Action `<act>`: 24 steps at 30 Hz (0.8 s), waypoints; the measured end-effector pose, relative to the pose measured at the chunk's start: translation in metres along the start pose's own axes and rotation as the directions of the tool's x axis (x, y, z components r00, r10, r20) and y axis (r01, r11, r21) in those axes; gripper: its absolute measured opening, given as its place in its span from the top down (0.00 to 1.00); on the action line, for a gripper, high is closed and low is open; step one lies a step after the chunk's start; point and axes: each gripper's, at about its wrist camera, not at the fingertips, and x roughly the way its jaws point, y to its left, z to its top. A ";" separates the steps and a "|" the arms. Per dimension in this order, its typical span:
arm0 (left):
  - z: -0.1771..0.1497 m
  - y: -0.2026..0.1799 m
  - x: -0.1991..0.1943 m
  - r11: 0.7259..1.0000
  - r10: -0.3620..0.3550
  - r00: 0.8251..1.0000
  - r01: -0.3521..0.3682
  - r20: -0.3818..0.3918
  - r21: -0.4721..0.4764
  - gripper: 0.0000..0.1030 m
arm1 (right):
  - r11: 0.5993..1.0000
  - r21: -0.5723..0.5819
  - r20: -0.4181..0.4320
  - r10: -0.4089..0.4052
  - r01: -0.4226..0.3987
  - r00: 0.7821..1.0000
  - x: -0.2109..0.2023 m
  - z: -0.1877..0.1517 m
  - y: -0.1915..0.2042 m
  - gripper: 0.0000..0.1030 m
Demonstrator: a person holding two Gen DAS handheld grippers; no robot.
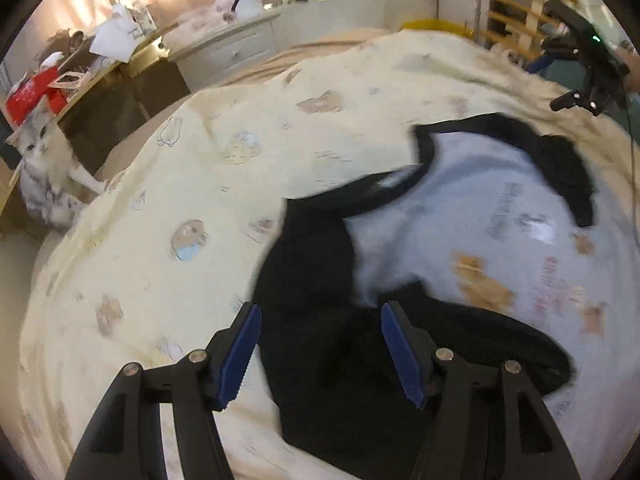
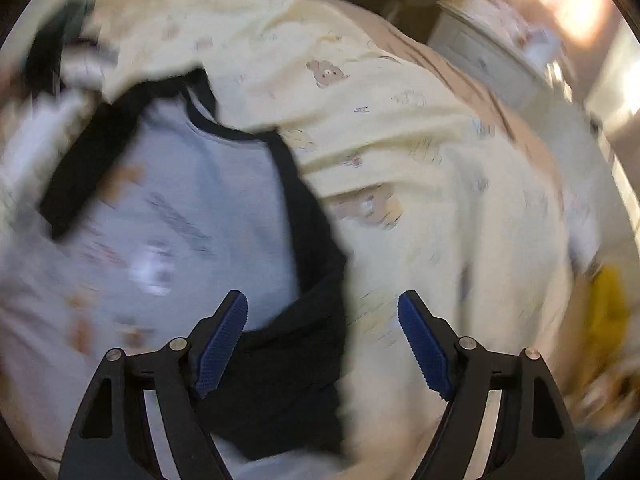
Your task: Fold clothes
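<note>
The left claw (image 1: 320,354), black with blue ribbed pads, is spread wide and holds nothing; between its fingers lies a black sleeve (image 1: 320,280) of the garment. The right claw (image 2: 323,344) is likewise wide open and empty, with the other black sleeve (image 2: 296,360) under its left finger and bedding under its right one. From the left wrist view the right claw (image 1: 576,100) also shows far off, above the far edge of the bed.

The garment is a pale grey T-shirt with black sleeves and black neck band (image 1: 460,216), spread print-up on a pale yellow quilt with small bear and rabbit prints (image 1: 200,200), which covers the bed. The shirt front carries brown bear figures and lines of dark and reddish lettering; motion blur makes the writing unreadable in both views.

Beyond the quilt, a grey-and-white fluffy cat (image 1: 48,168) stands at the bed's left edge. Behind it a cluttered wooden bench (image 1: 100,72) holds a red container (image 1: 36,92), contents unclear, and loose white papers. A white drawer cabinet (image 1: 228,44) stands further back, with a white bag on top.
</note>
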 end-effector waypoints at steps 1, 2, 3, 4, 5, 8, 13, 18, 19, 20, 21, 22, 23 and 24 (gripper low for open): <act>0.007 0.003 0.007 1.000 -0.011 1.000 0.011 -0.004 0.021 0.38 | 1.000 -0.030 -0.013 0.001 -0.001 1.000 0.011 0.009 -0.002 0.23; 0.013 0.006 0.015 0.999 -0.022 1.000 0.023 -0.009 0.041 0.38 | 0.998 -0.056 -0.023 0.004 -0.006 1.000 0.021 0.018 -0.003 0.24; 0.020 0.009 0.022 0.997 -0.033 0.999 0.034 -0.014 0.062 0.38 | 0.997 -0.068 -0.023 0.016 -0.018 1.000 0.027 0.026 -0.006 0.26; 0.026 0.012 0.029 0.996 -0.044 0.999 0.046 -0.019 0.082 0.38 | 0.996 -0.082 -0.026 0.029 -0.031 0.999 0.034 0.035 -0.008 0.26; 0.033 0.016 0.036 0.993 -0.055 0.998 0.057 -0.024 0.103 0.38 | 0.994 -0.101 -0.032 0.042 -0.045 0.999 0.040 0.044 -0.009 0.26; 0.043 0.011 0.063 0.970 -0.052 0.993 0.076 -0.107 0.232 0.38 | 0.983 -0.162 -0.074 0.071 -0.082 0.995 0.062 0.067 -0.011 0.27; 0.065 0.027 0.086 0.977 -0.013 0.990 0.043 -0.143 0.208 0.38 | 0.965 -0.211 -0.099 0.136 -0.154 0.986 0.088 0.092 0.000 0.27; 0.078 0.024 0.100 0.981 -0.140 0.977 0.159 -0.162 0.111 0.38 | 0.946 -0.236 -0.081 0.208 -0.222 0.975 0.098 0.104 0.018 0.27; 0.078 0.020 0.103 0.980 -0.131 0.978 0.152 -0.164 0.126 0.38 | 0.943 -0.241 -0.081 0.217 -0.230 0.973 0.099 0.105 0.021 0.27; 0.078 0.015 0.107 0.979 -0.129 0.977 0.153 -0.169 0.135 0.38 | 0.940 -0.246 -0.083 0.224 -0.238 0.971 0.102 0.107 0.024 0.27; 0.078 0.013 0.110 0.978 -0.137 0.975 0.160 -0.173 0.131 0.38 | 0.938 -0.250 -0.095 0.224 -0.241 0.970 0.106 0.107 0.025 0.27; 0.078 0.010 0.113 0.977 -0.143 0.974 0.167 -0.178 0.129 0.38 | 0.936 -0.253 -0.107 0.223 -0.244 0.969 0.110 0.108 0.027 0.27; 0.077 0.006 0.116 0.976 -0.144 0.972 0.171 -0.187 0.136 0.38 | 0.936 -0.251 -0.114 0.224 -0.246 0.968 0.115 0.109 0.027 0.27; 0.076 0.003 0.117 0.974 -0.142 0.971 0.171 -0.193 0.145 0.38 | 0.937 -0.240 -0.119 0.232 -0.254 0.965 0.120 0.109 0.027 0.27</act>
